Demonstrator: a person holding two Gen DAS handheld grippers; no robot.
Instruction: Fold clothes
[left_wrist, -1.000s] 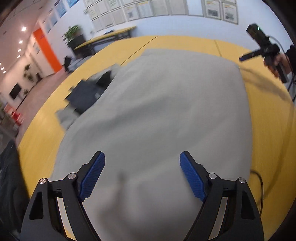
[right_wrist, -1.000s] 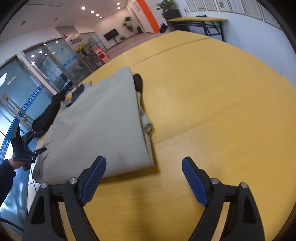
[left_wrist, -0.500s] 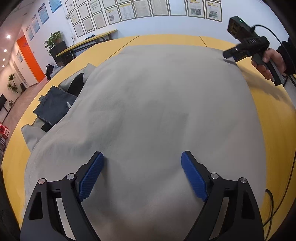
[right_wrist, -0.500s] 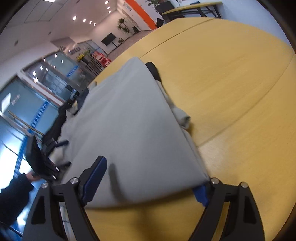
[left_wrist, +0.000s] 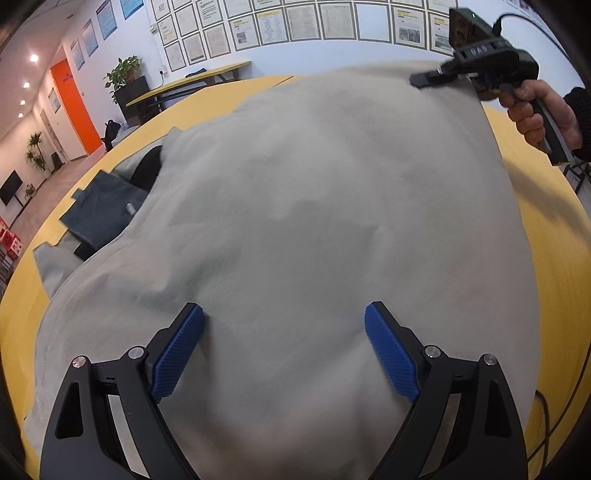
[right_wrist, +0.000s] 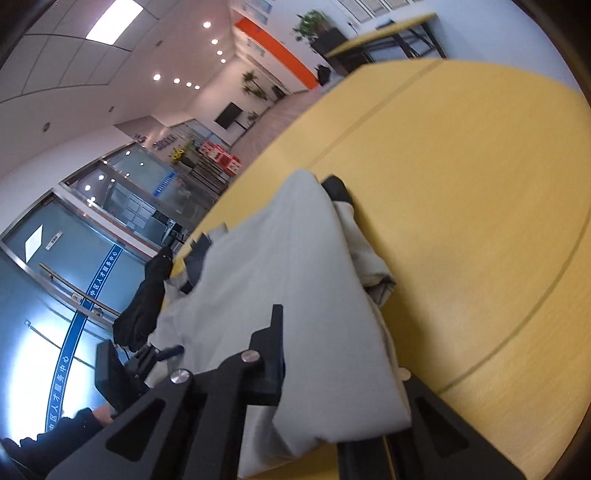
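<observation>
A large light grey garment (left_wrist: 314, 229) lies folded over on the yellow table (left_wrist: 546, 229). My left gripper (left_wrist: 284, 350) is open, its blue pads (left_wrist: 177, 350) resting over the garment's near edge with nothing clamped. My right gripper (left_wrist: 428, 77) shows at the far right corner of the garment in the left wrist view. In the right wrist view the right gripper (right_wrist: 332, 402) is shut on the corner of the grey garment (right_wrist: 295, 288) and lifts it off the yellow table (right_wrist: 480, 184).
A dark blue garment (left_wrist: 99, 210) and a black item (left_wrist: 146, 168) lie at the garment's left side. A black cloth (right_wrist: 144, 302) hangs at the table's far edge. A cable (left_wrist: 554, 417) trails on the table at the right. Another table (left_wrist: 192, 81) stands by the wall.
My right gripper closed on the garment's corner and raised it, tilting as it went. My left gripper moved closer over the near edge and stayed open.
</observation>
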